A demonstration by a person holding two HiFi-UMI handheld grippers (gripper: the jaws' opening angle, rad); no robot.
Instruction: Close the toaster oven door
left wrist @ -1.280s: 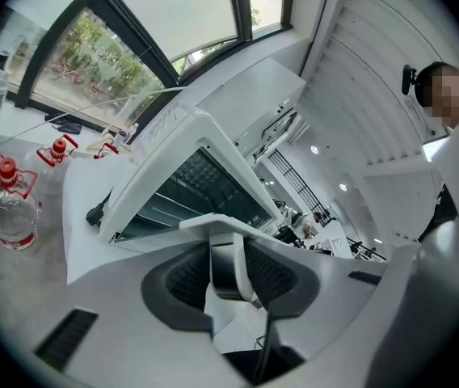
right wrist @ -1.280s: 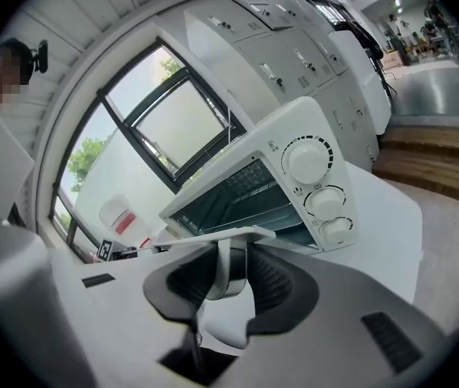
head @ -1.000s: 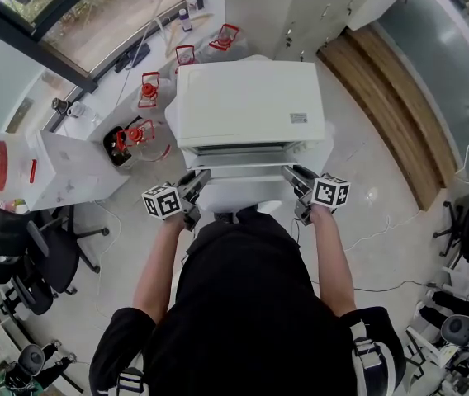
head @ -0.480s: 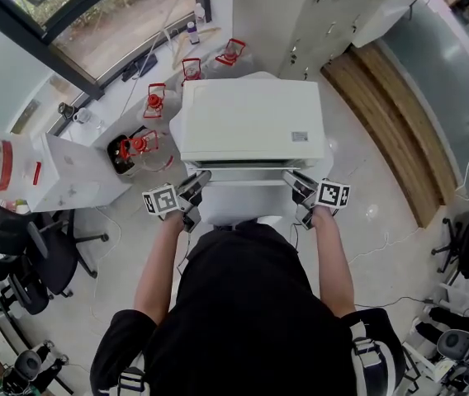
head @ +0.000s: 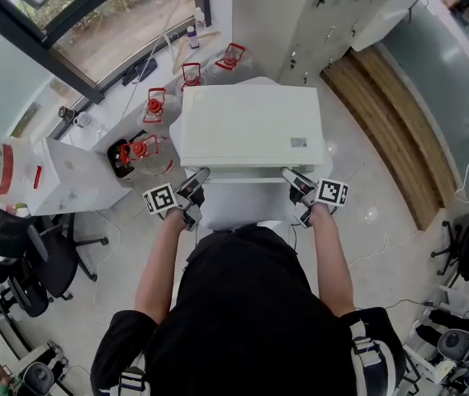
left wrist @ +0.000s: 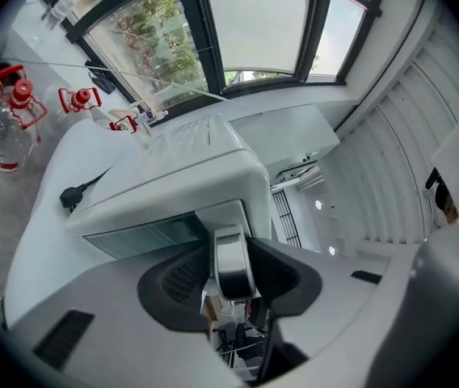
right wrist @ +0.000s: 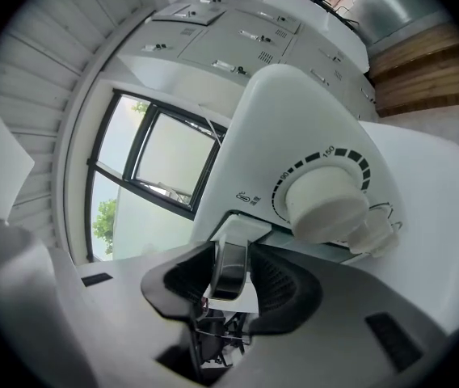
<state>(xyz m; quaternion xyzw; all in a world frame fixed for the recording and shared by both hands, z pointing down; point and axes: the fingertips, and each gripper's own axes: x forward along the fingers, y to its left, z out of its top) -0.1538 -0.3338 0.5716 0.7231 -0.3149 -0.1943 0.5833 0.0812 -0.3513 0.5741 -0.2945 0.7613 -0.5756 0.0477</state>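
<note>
**Head view.** A person in a black shirt stands over a white box-shaped toaster oven point(head: 251, 126) set on a white table point(head: 239, 209). The left gripper point(head: 197, 177) and right gripper point(head: 291, 176) reach to the oven's front edge, one near each front corner, with their marker cubes toward the person. Clear jugs with red caps point(head: 146, 151) stand on the floor left of the table, below a window.

**Left gripper view.** A bright metal bar handle point(left wrist: 231, 261) sits between the jaws, with the dark pads against both its sides, so it is pinched. These jaws have just been opening a little. Above it the glass door point(left wrist: 145, 237) shows as a narrow slanted strip tucked under the oven's top (fully home or not, cannot tell). A black plug point(left wrist: 69, 196) lies on the table beside the oven.

**Right gripper view.** The jaws pinch the handle's other end, pads touching both sides. A round white dial point(right wrist: 325, 204) on the oven's front sits just above and right of the jaws.
</note>
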